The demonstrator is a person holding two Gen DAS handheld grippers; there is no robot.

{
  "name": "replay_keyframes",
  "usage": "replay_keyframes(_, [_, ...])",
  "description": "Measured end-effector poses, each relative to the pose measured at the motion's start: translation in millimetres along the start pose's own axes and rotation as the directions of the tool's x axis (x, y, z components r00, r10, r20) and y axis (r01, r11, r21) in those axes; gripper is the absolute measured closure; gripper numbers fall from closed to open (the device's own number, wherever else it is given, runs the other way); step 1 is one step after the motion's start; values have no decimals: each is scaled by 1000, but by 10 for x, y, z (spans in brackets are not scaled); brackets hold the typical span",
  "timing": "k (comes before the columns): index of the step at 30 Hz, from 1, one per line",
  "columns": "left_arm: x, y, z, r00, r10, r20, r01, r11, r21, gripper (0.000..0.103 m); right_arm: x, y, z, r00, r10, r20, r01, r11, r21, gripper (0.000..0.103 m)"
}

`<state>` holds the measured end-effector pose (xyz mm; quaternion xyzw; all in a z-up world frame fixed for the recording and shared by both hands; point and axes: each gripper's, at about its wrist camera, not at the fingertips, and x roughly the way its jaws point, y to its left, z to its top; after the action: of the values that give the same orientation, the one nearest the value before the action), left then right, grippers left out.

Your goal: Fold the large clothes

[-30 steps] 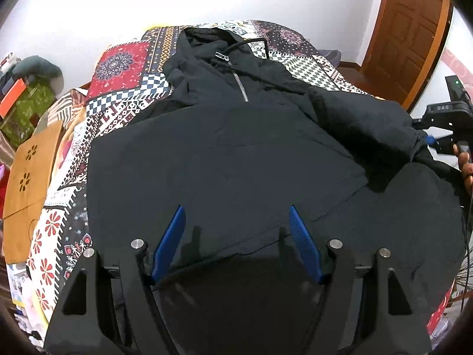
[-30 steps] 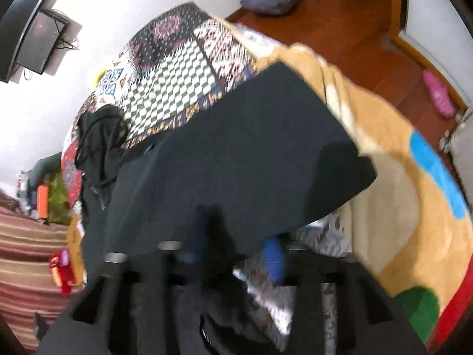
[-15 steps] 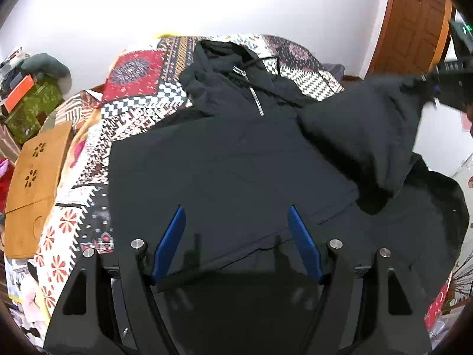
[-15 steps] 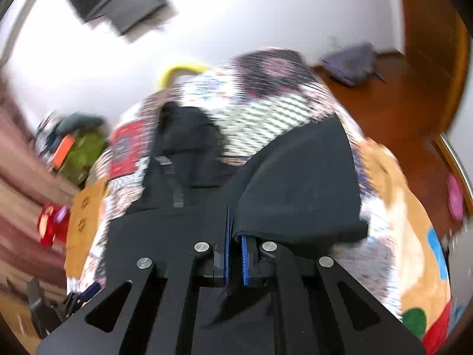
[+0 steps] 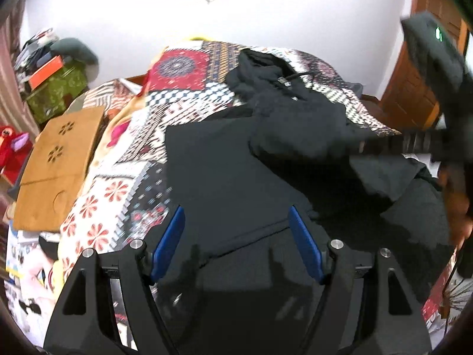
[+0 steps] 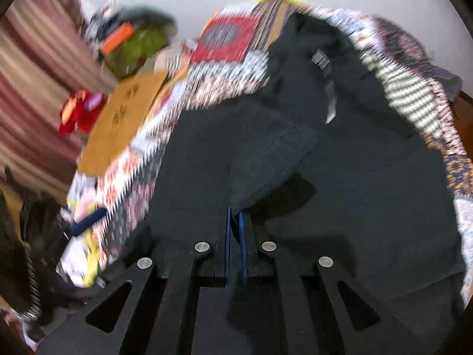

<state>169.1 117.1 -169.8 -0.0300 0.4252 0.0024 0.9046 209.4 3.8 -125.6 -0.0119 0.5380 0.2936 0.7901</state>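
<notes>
— Why's the right gripper [image 6: 235, 222] pinched on that sleeve [image 6: 266, 159]?
— To carry it across the black hoodie [image 5: 224, 177] spread on the quilt [image 5: 124, 183], probably; it's blurry.
— And the left gripper [image 5: 236, 233]?
— Wide apart, empty, above the hem.

Black hooded jacket [image 5: 224, 171] spread front-up across the patchwork bed [image 5: 124, 189], hood [image 5: 260, 71] toward the far wall, zipper [image 6: 330, 100] running down the chest. One sleeve [image 6: 266, 159] lifted and drawn across the body, hem nearest.
</notes>
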Motion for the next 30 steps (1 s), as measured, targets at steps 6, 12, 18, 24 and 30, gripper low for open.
replay_keyframes(6, [14, 283, -222, 999, 16, -50, -19, 997, -73, 31, 333, 179, -267, 986, -35, -164, 23, 997, -75, 90])
replay_keyframes(12, [48, 221, -363, 996, -5, -91, -3, 996, -88, 31, 196, 129, -396, 979, -10, -202, -7, 996, -85, 78])
replay_keyframes(18, [207, -20, -376, 989, -58, -135, 48, 996, -73, 31, -453, -167, -412, 996, -89, 3, 89, 989, -116, 60])
replay_keyframes(24, [553, -80, -337, 961, -177, -213, 134, 970, -203, 31, -953, -646, -534, 956, -231, 181, 242, 969, -45, 44])
replay_keyframes(30, [774, -120, -237, 960, -169, -222, 111, 961, -253, 31, -1170, -1227, -671, 917, -354, 183, 348, 935, 64, 43])
